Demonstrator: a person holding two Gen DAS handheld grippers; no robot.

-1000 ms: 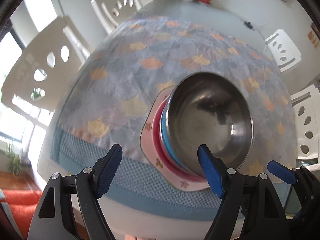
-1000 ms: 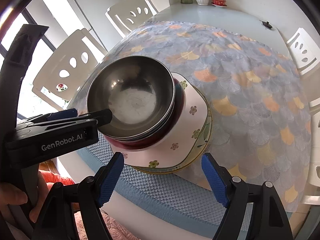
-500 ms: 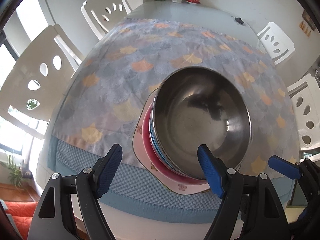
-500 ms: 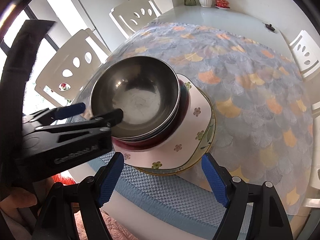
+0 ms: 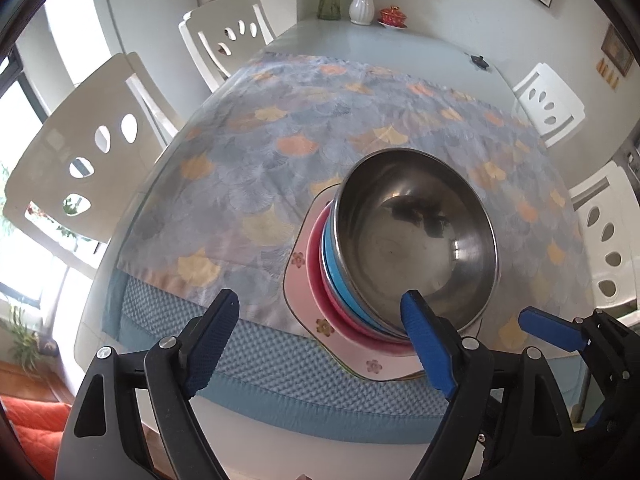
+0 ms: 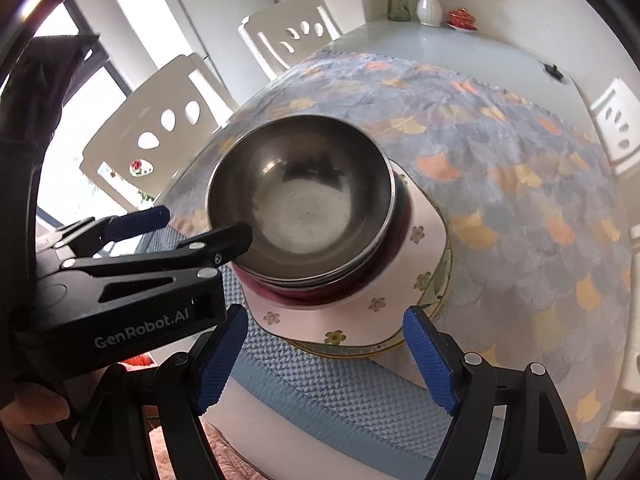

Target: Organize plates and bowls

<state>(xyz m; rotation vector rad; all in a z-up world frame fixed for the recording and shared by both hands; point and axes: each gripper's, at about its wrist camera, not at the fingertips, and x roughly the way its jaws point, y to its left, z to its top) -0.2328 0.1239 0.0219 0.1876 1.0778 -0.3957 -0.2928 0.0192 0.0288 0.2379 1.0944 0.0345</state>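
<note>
Nearest, the left gripper [image 5: 320,320] stands with jaws wide; they have just been opening a little further, and nothing is clamped between them. Its right-hand blue pad [image 5: 426,344] overlaps the near rim of the steel bowl [image 5: 416,240] in the left wrist view; whether it touches the rim cannot be told. In the right wrist view the same gripper [image 6: 200,226] comes in from the left, one black finger tip at the bowl's near-left rim, the other outside it.

The right gripper [image 6: 320,354] also has its jaws spread wide, empty, hanging over the near table edge just short of the stack. A hand [image 6: 28,412] shows at the lower left, gripping the left tool.

The stack sits near the front edge of the table [image 5: 384,44]. Steel bowl on top, upright, empty. Under it a blue dish [image 5: 334,276] and a red-pink one [image 5: 320,284]; how many lie there cannot be counted. All rest on a pink square plate [image 5: 304,300] with small flowers, and below that a rim of a yellow-green edged plate [image 6: 436,296] peeks out.

Beneath: a blue textured mat [image 5: 264,356] at the edge, then a cloth [image 5: 280,160] with fan-shaped grey and orange print.

Farther off, white chairs [image 5: 84,160] ring the table. At the far end stand a white vase [image 5: 360,6] with flowers and a small red pot [image 5: 393,15].
</note>
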